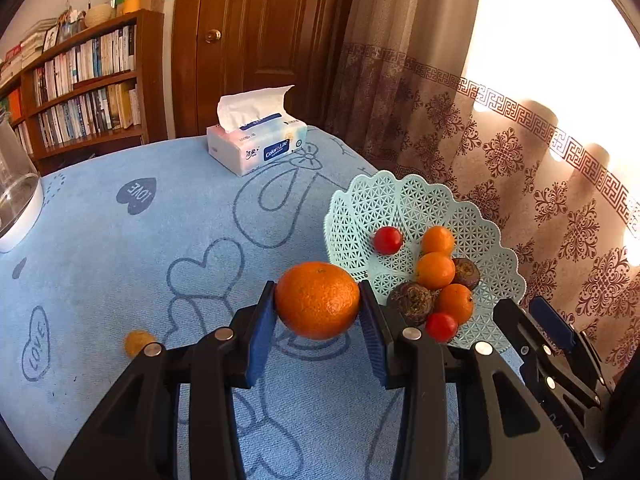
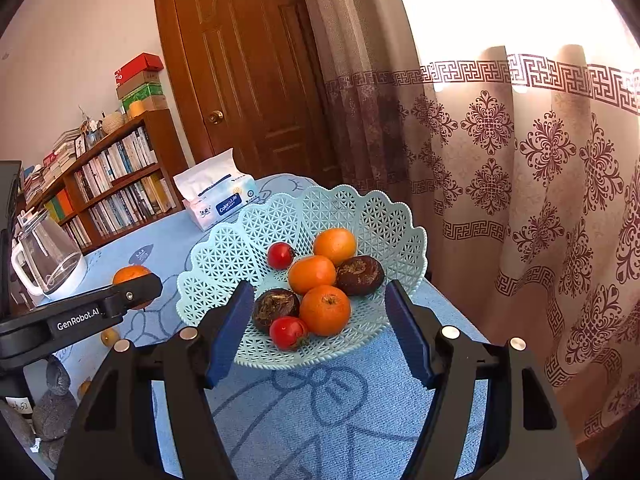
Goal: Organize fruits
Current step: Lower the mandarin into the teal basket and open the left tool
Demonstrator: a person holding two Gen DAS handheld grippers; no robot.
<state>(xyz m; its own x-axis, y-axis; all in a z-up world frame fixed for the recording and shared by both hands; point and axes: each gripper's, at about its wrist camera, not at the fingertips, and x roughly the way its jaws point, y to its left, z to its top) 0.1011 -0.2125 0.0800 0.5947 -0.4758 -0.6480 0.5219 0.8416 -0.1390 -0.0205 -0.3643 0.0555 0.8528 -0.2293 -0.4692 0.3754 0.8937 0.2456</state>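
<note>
My left gripper [image 1: 318, 304] is shut on a large orange [image 1: 317, 300] and holds it above the blue cloth, just left of the light-blue lattice basket [image 1: 400, 200]. The basket [image 2: 224, 248] holds three small oranges [image 2: 325, 310], two red tomatoes [image 2: 288, 333] and two dark brown fruits [image 2: 360, 275]. My right gripper [image 2: 320, 328] is open and empty, its jaws wide on either side of the basket's near rim. A small yellow-orange fruit [image 1: 138, 342] lies on the cloth at the left. The left gripper with its orange [image 2: 130, 274] also shows in the right wrist view.
A tissue pack [image 1: 256, 148] stands at the table's far edge. A glass kettle on a white base [image 1: 16, 200] is at the far left. A patterned curtain [image 1: 520, 160] hangs close behind the basket. A bookshelf and a wooden door stand beyond the table.
</note>
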